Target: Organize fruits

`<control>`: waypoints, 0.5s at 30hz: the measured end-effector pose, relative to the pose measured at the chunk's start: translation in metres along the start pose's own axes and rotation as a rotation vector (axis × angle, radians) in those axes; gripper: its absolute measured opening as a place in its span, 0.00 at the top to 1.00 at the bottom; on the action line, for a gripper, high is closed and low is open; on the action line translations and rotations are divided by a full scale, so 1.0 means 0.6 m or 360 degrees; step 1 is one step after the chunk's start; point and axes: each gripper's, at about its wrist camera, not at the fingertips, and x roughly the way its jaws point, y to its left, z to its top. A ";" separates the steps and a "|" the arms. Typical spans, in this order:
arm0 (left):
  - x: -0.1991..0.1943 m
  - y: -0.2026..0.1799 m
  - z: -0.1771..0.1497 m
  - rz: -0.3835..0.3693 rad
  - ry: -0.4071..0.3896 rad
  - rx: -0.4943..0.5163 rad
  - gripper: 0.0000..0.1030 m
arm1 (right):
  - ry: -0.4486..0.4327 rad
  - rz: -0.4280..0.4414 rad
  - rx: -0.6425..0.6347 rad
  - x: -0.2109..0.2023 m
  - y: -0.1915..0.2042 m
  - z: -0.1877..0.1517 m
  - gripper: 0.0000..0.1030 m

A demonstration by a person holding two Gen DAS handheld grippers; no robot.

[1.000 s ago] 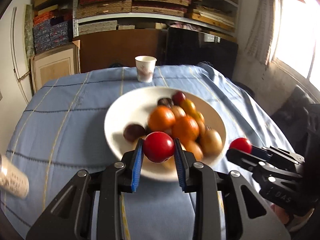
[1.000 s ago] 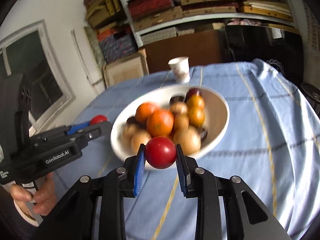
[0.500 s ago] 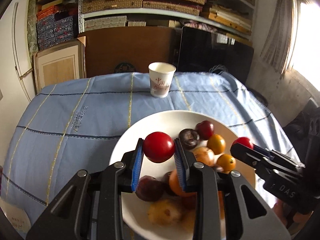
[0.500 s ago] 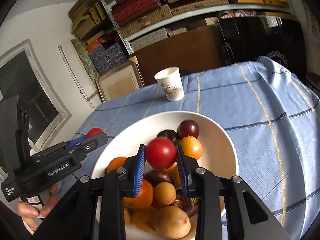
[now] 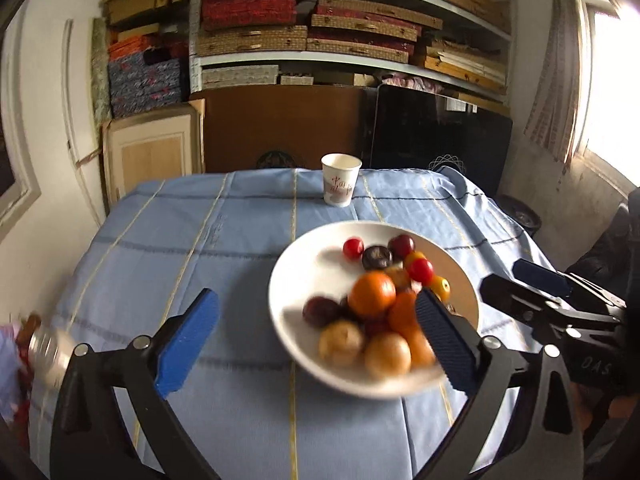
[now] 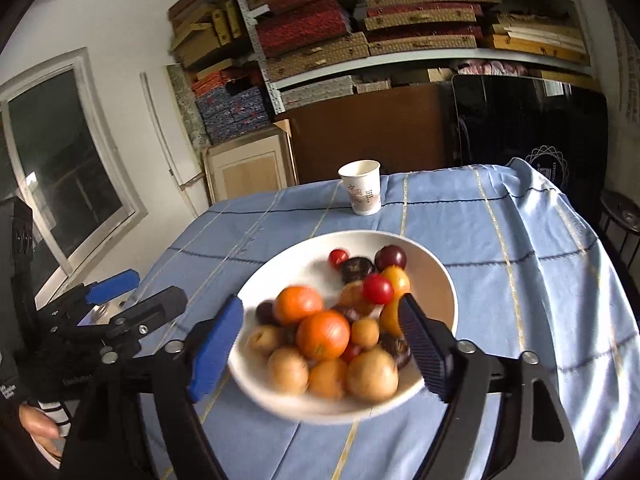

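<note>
A white bowl (image 5: 288,280) (image 6: 440,280) on the blue tablecloth holds oranges, brown fruits, dark plums and small red tomatoes. One red tomato (image 5: 353,248) (image 6: 338,257) lies at the bowl's far left, another (image 5: 420,270) (image 6: 377,288) sits on top of the pile. My left gripper (image 5: 316,336) is open and empty, near the bowl's front left. My right gripper (image 6: 320,344) is open and empty, its fingers straddling the bowl's near side. Each gripper shows in the other's view, the right one (image 5: 532,292) and the left one (image 6: 132,292).
A white paper cup (image 5: 340,184) (image 6: 362,192) stands beyond the bowl near the table's far edge. A blurred metallic container (image 5: 48,350) is at the left table edge. Shelves of stacked boxes and a dark cabinet stand behind the table.
Both grippers have opened and let go of their red tomatoes, which now lie in the bowl. Both have pulled back from over the bowl.
</note>
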 end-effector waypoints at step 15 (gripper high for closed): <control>-0.092 -0.009 -0.188 0.0091 -0.0001 0.0085 0.05 | 0.0014 -0.0215 -0.0220 -0.099 0.020 -0.179 0.05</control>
